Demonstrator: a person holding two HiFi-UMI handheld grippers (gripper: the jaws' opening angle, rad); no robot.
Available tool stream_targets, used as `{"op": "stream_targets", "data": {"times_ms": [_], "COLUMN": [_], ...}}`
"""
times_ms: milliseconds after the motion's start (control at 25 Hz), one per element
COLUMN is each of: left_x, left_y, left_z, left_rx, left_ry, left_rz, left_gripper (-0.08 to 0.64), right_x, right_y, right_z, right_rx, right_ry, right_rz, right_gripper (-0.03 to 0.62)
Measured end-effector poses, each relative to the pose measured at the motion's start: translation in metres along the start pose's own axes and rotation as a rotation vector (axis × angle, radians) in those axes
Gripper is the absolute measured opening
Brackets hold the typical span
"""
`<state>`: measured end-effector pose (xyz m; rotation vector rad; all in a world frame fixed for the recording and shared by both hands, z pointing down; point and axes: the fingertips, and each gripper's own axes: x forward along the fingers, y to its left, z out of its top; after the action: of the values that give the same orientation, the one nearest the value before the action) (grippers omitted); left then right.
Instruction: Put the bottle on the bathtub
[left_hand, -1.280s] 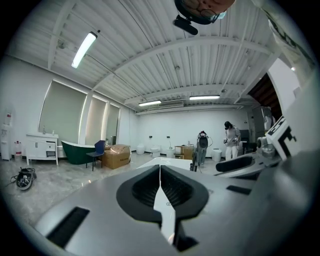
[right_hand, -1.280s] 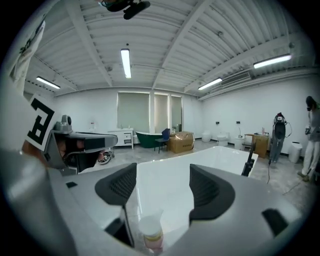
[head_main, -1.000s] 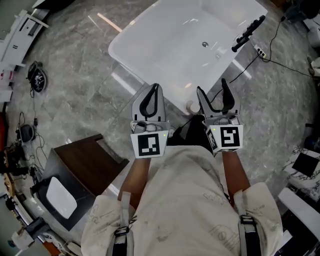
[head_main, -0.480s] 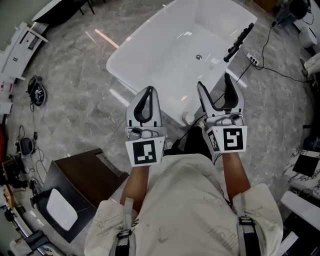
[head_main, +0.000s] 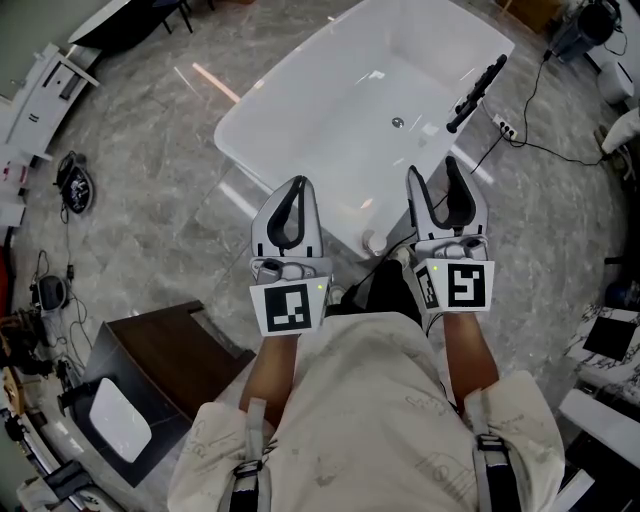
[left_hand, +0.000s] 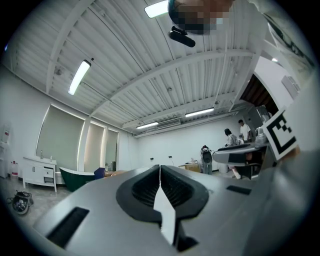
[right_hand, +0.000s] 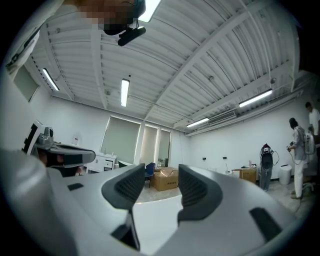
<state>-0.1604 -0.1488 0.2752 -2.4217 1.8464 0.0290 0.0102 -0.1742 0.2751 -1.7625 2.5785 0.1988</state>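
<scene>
My right gripper (head_main: 432, 168) has just been narrowing its jaws, still apart, with nothing between them. My left gripper (head_main: 297, 183) is clenched and empty. The bottle (head_main: 377, 241) stands at the bathtub (head_main: 262, 98) near rim (on it or beside, unclear), so the placing looks done.

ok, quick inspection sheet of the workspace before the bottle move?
Surface: grey marble floor, glossy.
Job's things: white bathtub, empty; bottle unconfirmed, small white round object at its near corner may be it.
Clutter: black fitting at tub's right rim.
Grippers: left gripper shut, empty; right gripper open, jaws just been closing, nothing between.
Cables: black cable and power strip right of tub.
Surroundings: dark cabinet lower left.
</scene>
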Motion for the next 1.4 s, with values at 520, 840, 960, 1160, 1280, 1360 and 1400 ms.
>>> {"op": "stream_targets", "data": {"times_ms": [520,840,960,1160,1280,1360,1400], "left_x": [0.002,0.004,0.004,0.005,0.006,0.006,0.006], "left_y": [-0.002,-0.004,-0.006,-0.009,-0.01,-0.012,-0.013], "left_z": [-0.002,-0.005,-0.006,-0.006,-0.007,-0.007,-0.007], "left_rx": [-0.001,-0.007,-0.011,-0.013,-0.012,-0.014,-0.014], "left_ry": [0.006,0.01,0.013,0.013,0.012,0.013,0.013], "left_rz": [-0.01,-0.008,-0.01,-0.015,-0.018,-0.02,-0.02], "left_gripper": [0.006,0.006,0.006,0.006,0.006,0.006,0.006], "right_x": [-0.001,-0.001,-0.002,-0.004,-0.005,-0.006,-0.007], "right_y": [-0.007,-0.007,-0.009,-0.014,-0.016,-0.017,-0.018], "right_z": [-0.003,-0.011,-0.013,-0.014,-0.016,-0.016,-0.016], "right_rx": [0.015,-0.012,-0.013,-0.015,-0.016,-0.015,-0.013], "right_ry": [0.012,0.045,0.052,0.057,0.06,0.064,0.067], "right_rz": [-0.052,-0.038,-0.043,-0.058,-0.063,-0.067,-0.07], "right_gripper": [-0.011,-0.011,-0.011,-0.011,-0.011,-0.011,-0.011]}}
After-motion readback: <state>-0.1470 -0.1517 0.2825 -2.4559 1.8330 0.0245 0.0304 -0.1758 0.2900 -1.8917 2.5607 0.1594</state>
